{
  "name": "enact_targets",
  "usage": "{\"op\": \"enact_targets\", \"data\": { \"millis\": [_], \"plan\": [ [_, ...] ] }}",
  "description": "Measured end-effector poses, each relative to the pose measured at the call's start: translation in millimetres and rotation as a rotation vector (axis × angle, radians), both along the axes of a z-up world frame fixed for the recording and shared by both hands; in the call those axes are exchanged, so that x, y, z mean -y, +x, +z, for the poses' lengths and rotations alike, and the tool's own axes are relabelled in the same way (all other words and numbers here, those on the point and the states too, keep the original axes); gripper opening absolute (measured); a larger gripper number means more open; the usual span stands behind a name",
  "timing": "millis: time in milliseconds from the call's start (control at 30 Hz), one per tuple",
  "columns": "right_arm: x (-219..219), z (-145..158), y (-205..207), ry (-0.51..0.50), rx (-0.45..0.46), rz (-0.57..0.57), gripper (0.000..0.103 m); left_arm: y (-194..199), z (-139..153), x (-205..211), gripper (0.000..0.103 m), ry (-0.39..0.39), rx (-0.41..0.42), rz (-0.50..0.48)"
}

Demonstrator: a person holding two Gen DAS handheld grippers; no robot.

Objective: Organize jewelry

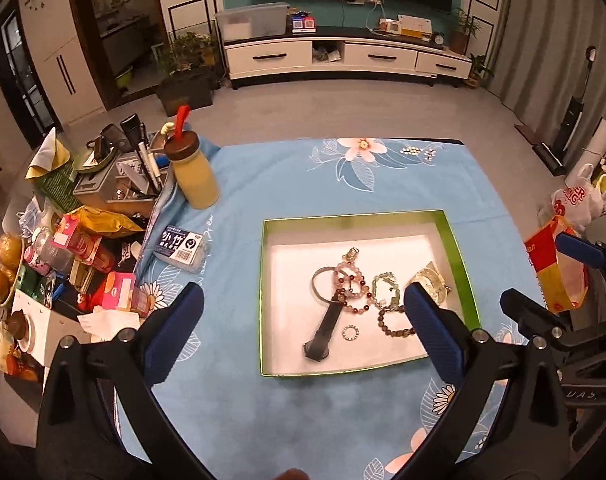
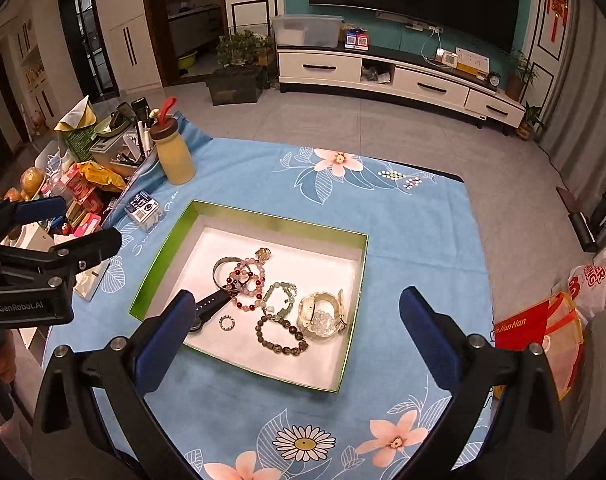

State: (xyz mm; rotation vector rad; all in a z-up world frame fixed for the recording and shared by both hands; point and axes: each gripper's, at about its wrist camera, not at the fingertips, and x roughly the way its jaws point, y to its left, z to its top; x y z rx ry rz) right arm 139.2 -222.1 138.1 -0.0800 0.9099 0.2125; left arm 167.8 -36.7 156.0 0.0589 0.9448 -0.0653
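A shallow box with a green rim [image 1: 457, 248] [image 2: 163, 248] lies on the blue flowered cloth. In it lie a black watch [image 1: 327, 326] [image 2: 213, 304], a pink bead bracelet [image 1: 353, 280] [image 2: 249, 280], a green bracelet [image 1: 387, 288] [image 2: 281, 298], a dark bead bracelet [image 1: 397, 322] [image 2: 281, 336], a small ring [image 1: 350, 333] [image 2: 225, 323] and a pale bangle [image 1: 431, 280] [image 2: 323, 314]. My left gripper [image 1: 303, 320] is open and empty above the box's near side. My right gripper [image 2: 295, 320] is open and empty above the box too.
A yellow bottle with a brown lid [image 1: 193, 168] [image 2: 175, 150] and a small labelled pack [image 1: 181, 246] [image 2: 143, 208] stand left of the box. Cluttered snacks and boxes [image 1: 83, 248] crowd the table's left side. A red-and-yellow bag [image 2: 539, 332] hangs at the right edge.
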Motion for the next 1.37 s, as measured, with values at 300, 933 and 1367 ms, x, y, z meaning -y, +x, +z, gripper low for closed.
{"op": "enact_targets", "data": {
  "millis": [300, 933, 1367],
  "plan": [
    [1, -1, 3, -0.016, 0.004, -0.014, 0.102, 2, -3, -3, 0.101, -0.02, -0.015, 0.017],
    [3, -4, 4, -0.017, 0.0, -0.025, 0.102, 4, -9, -1, 0.101, -0.007, -0.029, 0.024],
    [1, -8, 4, -0.011, -0.003, -0.029, 0.102, 6, -17, 2, 0.101, -0.002, -0.055, 0.013]
  ]
}}
